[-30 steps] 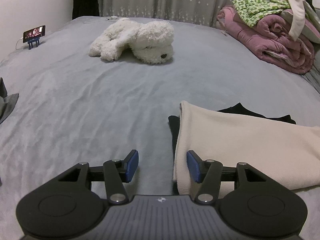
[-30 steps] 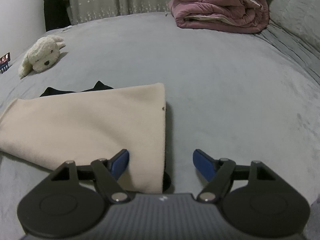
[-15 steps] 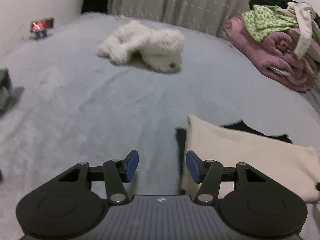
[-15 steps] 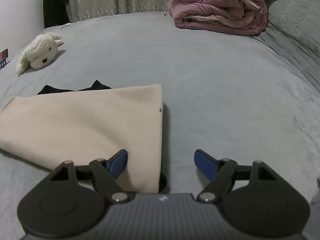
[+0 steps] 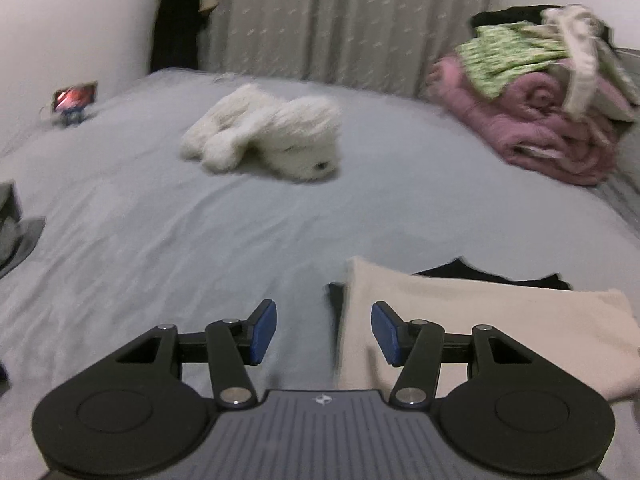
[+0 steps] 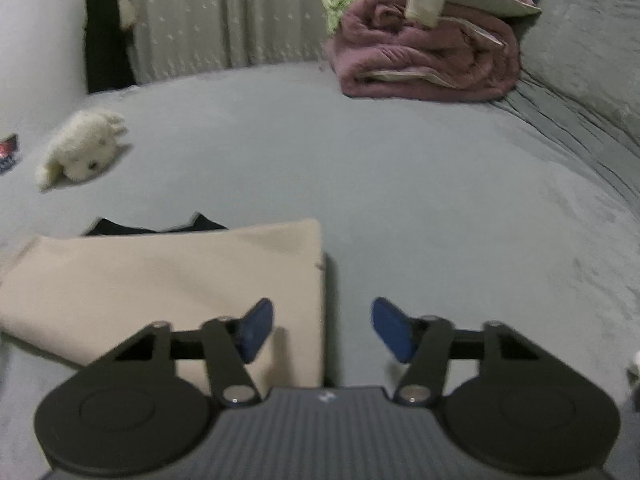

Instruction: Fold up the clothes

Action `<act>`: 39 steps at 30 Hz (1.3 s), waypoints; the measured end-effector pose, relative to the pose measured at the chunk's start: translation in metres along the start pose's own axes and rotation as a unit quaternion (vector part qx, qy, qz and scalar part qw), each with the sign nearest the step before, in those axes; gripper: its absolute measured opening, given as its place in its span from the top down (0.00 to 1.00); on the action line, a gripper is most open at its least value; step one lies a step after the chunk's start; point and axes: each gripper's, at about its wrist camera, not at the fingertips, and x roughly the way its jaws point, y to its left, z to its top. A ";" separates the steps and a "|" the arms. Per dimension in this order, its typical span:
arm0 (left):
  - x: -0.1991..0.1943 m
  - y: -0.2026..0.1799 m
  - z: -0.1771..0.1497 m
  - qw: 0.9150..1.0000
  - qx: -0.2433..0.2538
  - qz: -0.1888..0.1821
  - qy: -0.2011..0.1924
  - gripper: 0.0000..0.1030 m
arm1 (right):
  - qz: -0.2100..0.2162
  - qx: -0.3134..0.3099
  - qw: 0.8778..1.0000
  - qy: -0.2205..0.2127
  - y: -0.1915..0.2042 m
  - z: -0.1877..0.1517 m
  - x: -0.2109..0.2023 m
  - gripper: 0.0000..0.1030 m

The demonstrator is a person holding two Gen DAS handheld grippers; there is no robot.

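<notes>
Cream folded fleece garment (image 6: 168,280) lies on your grey bed (image 6: 400,200); right hand-held gripper (image 6: 322,326) closing astride its edge, left hand-held gripper (image 5: 323,330) spread, empty; white plush dog (image 5: 264,136) at 11 o'clock.

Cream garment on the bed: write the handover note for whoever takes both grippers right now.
Left gripper: jaws open, nothing between them, at the left end of the cream garment.
Right gripper: jaws closing, with the garment's right edge between them; the pads do not press on it yet.
The cream garment lies folded flat on the grey bed, on top of a black garment that peeks out behind it.
Done: the cream piece is already a flat rectangle.
Left: probably grip both ends and fold once more. The black garment is probably still to be folded.
</notes>
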 end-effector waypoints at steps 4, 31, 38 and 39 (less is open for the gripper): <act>0.004 -0.017 -0.010 0.999 0.036 -0.013 0.002 0.48 | 0.025 -0.021 0.999 0.007 0.012 -0.005 0.002 0.60; 0.030 0.004 -0.018 0.994 -0.041 -0.010 0.099 0.45 | 0.017 -0.049 0.998 0.032 0.017 -0.012 0.028 0.54; 0.024 0.007 -0.016 0.994 -0.048 -0.006 0.100 0.45 | -0.021 -0.047 0.998 0.038 0.009 -0.010 0.032 0.42; 0.023 0.008 -0.016 0.994 -0.049 -0.006 0.100 0.45 | -0.021 -0.048 0.998 0.032 0.009 -0.010 0.030 0.44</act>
